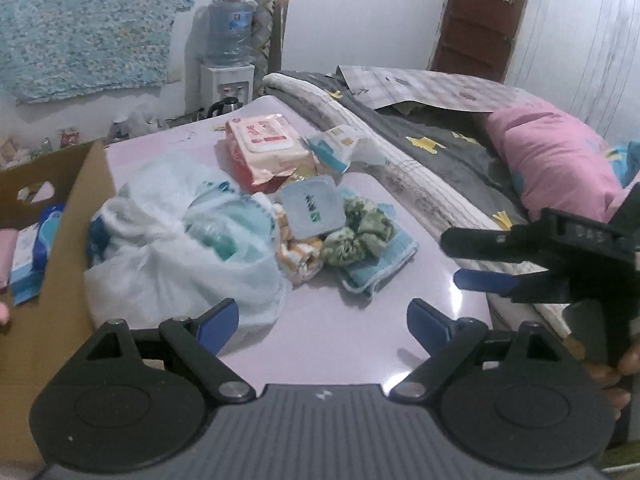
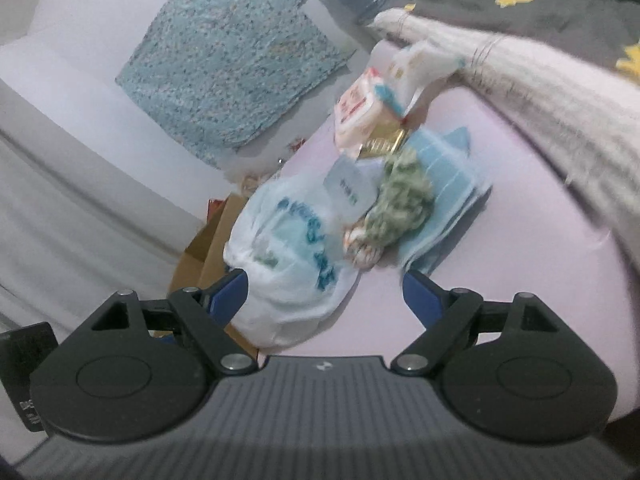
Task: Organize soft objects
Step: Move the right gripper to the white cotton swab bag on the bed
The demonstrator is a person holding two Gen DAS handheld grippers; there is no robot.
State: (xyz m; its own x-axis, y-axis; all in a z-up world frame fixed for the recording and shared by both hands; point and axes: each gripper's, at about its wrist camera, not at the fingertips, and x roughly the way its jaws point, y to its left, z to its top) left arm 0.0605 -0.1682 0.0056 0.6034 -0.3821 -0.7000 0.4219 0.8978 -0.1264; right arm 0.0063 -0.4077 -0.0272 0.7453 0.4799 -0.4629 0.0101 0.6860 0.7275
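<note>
Left wrist view shows the left gripper (image 1: 322,318) with jaws spread wide and holding nothing, over the near edge of the pale worktop (image 1: 360,340). Just ahead and slightly left lies a knotted white plastic bag (image 1: 180,248), which looks soft, light and slippery; the knot at the top seems the best hold. Behind it are a green scrunchie (image 1: 360,228) on a folded blue towel (image 1: 376,260), and a cardboard box (image 1: 60,240) stands at the left edge. Right wrist view shows the right gripper (image 2: 324,296), jaws also spread and empty, with the bag close before its left jaw, not touched.
</note>
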